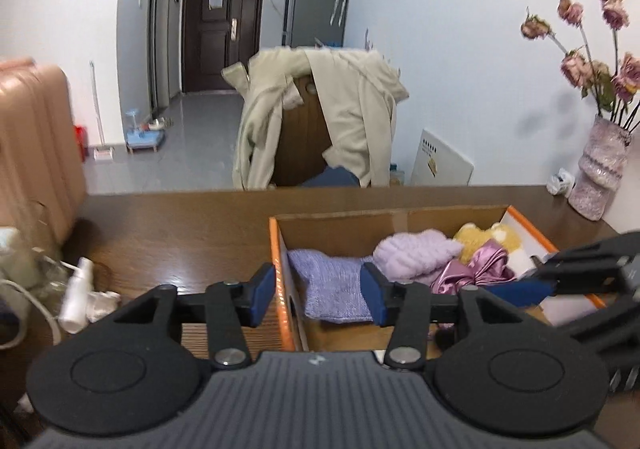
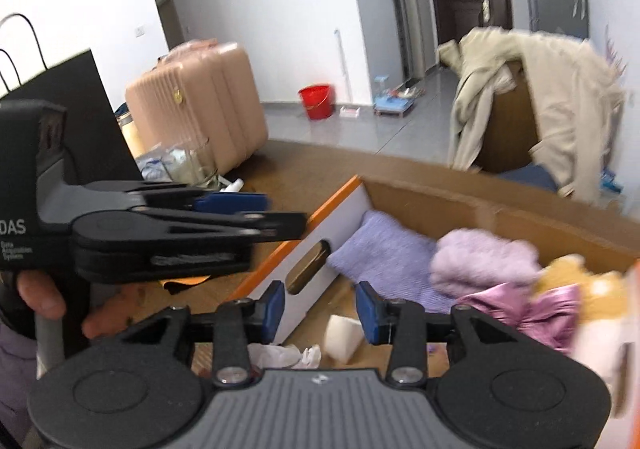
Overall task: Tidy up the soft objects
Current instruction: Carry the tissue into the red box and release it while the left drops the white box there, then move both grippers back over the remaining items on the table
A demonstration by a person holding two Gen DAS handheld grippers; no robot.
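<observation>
Cardboard box (image 1: 400, 223) on bench (image 1: 180, 233): knitted cloth (image 1: 332, 285), fluffy hat (image 1: 416, 253), satin bundle (image 1: 480, 269) and plush toy (image 1: 488, 237) are gathered inside, evidently for tidy storage. Left hand-held gripper (image 1: 316, 295) and right hand-held gripper (image 2: 320, 309) are held apart, nothing clamped.

home: suitcase (image 2: 200, 105), coat-draped chair (image 1: 320, 117)

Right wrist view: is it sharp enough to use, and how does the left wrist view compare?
Right wrist view: motion smear on the yellow plush and pink satin cloth at the box's right end, and fisheye bending. Left wrist view: box contents fairly crisp, blur on the suitcase and white bottle, glare on the table.
</observation>
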